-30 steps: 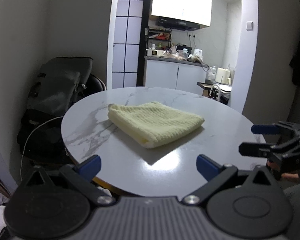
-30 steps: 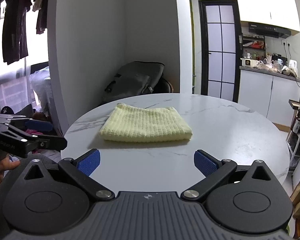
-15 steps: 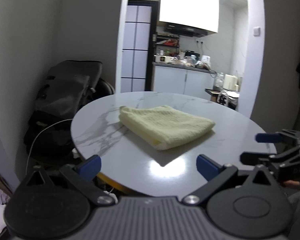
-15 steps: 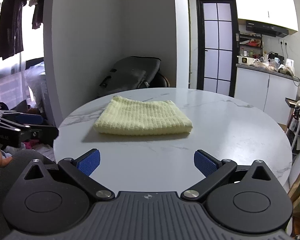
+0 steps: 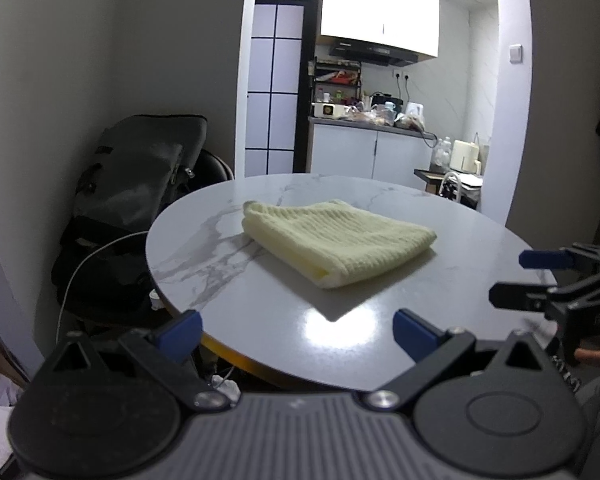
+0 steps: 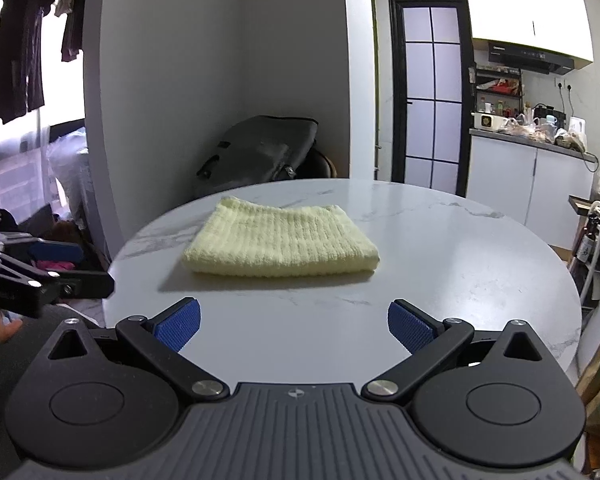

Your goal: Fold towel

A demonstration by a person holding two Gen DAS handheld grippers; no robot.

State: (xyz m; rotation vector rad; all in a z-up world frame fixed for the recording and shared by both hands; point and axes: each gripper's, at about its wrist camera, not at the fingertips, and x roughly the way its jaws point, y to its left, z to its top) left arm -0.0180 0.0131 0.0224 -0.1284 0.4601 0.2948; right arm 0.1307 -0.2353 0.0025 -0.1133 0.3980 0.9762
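Resting folded: the pale-yellow waffle towel (image 6: 279,246) lies as a neat stacked rectangle at mid-frame on the round marble bench (image 6: 440,280), so folding looks essentially done.
Left claw (image 5: 295,330) and right claw (image 6: 293,322) hang low in frame, spread wide, empty; dark bag (image 6: 259,152) behind, nothing obstructing.

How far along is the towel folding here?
Done: the towel lies folded in a compact rectangle on the table. In hand: nothing; the left gripper and right gripper are open, short of it. Left: seemingly nothing, at most tidying.
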